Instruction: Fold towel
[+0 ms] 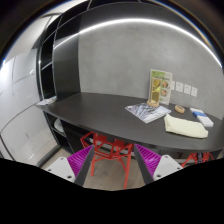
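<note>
A pale folded towel (184, 125) lies on the dark table (95, 106), near its right end and well beyond my fingers. A striped grey cloth or mat (146, 111) lies just left of it. My gripper (112, 160) is held off the table's near side, above the floor. Its two purple pads (76, 160) stand wide apart with nothing between them but the red chair below. The gripper is open and empty.
A red metal chair (107, 150) stands at the table's near edge, just ahead of the fingers. A yellow-and-white box or card (158, 88) stands upright behind the cloths. A small blue-and-white thing (203, 117) lies at the far right. Dark shelving (60, 55) lines the left wall.
</note>
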Motion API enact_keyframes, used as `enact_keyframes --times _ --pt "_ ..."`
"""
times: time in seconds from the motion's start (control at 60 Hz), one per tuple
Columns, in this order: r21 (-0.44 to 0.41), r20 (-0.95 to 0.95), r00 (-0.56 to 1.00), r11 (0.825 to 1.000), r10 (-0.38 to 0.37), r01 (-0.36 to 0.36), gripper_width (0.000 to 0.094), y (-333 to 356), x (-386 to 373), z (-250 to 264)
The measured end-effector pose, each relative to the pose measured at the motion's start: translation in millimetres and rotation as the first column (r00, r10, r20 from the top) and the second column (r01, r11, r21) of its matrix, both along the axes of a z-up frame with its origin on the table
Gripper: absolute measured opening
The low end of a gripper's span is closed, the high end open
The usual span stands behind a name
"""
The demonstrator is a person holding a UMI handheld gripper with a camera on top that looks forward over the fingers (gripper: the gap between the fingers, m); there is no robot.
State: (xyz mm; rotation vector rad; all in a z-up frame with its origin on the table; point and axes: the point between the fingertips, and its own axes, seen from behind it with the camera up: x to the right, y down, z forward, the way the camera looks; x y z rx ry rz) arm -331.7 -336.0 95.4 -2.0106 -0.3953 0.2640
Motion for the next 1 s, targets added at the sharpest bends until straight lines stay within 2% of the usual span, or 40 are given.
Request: enact_keyframes --times 0.25,0.583,0.717,0.85,0.867,0.917,0.933,0.983,1.0 --pt "0.013 0.03 0.993 0.993 -0.118 0.117 0.0826 45 33 4" --pt "-0.005 0.048 0.956 0.957 -0.288 0.288 0.0817 186 152 -40" --pt "-0.021 0.118 0.943 0.949 -0.311 0.316 0.0798 255 199 -66" --pt "-0.048 0.167 0.951 0.961 -0.262 0.273 0.0727 306 213 -89" --pt "-0.056 0.175 0.951 0.962 -0.253 0.266 0.0757 310 214 -94" --pt "-0.092 0.203 0.955 0.967 -0.217 0.24 0.064 315 214 -108" --pt "-0.077 0.183 0.961 0.971 -0.207 0.224 0.0539 319 211 -104" --pt "-0.081 0.178 0.963 0.972 -0.203 0.22 0.0407 322 212 -106" --pt "-0.081 0.178 0.962 0.972 -0.205 0.222 0.0317 322 214 -106"
